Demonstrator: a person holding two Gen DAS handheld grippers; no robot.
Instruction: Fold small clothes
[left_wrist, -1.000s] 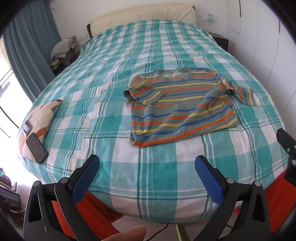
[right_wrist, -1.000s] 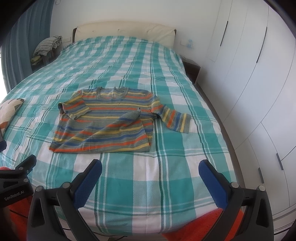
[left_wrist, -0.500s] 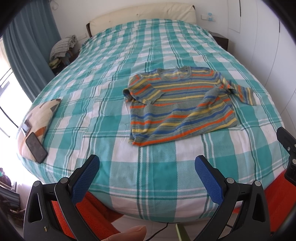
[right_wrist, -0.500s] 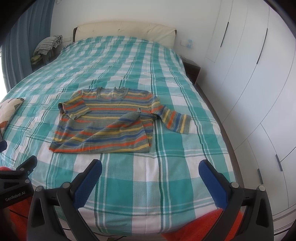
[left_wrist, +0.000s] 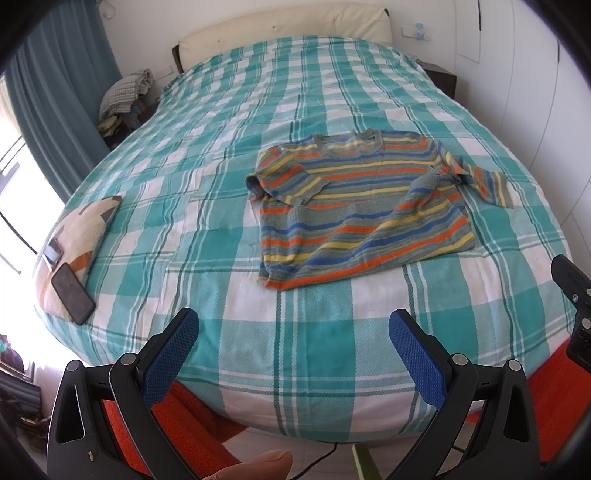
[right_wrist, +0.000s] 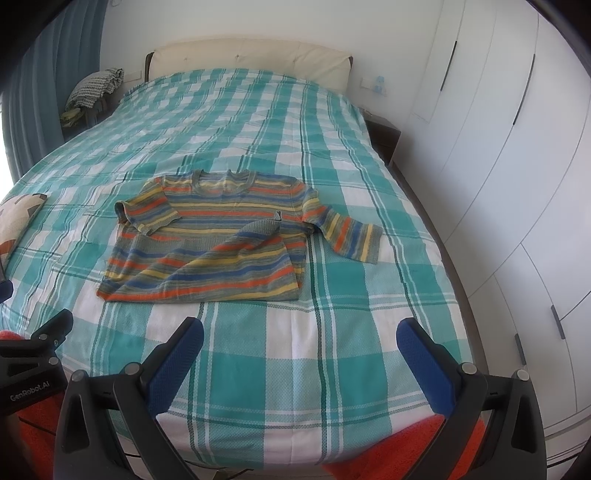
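A small striped sweater (left_wrist: 362, 210) in orange, yellow, blue and grey lies on the teal checked bed (left_wrist: 221, 184). Its left sleeve is folded onto the chest, its right sleeve (right_wrist: 351, 236) sticks out sideways, and a lower corner is turned up over the front. It also shows in the right wrist view (right_wrist: 218, 243). My left gripper (left_wrist: 293, 332) is open and empty above the bed's near edge, short of the sweater. My right gripper (right_wrist: 299, 339) is open and empty, also at the near edge.
A patterned cushion (left_wrist: 79, 236) with a dark phone (left_wrist: 72, 288) on it lies at the bed's left edge. White wardrobe doors (right_wrist: 517, 184) line the right side. A dark nightstand (right_wrist: 384, 136) stands by the headboard. Clothes are piled on a chair (left_wrist: 125, 99) at far left.
Both views have drifted very slightly; the sweater sits a touch higher in the left wrist view. Nothing was taken hold of or moved.
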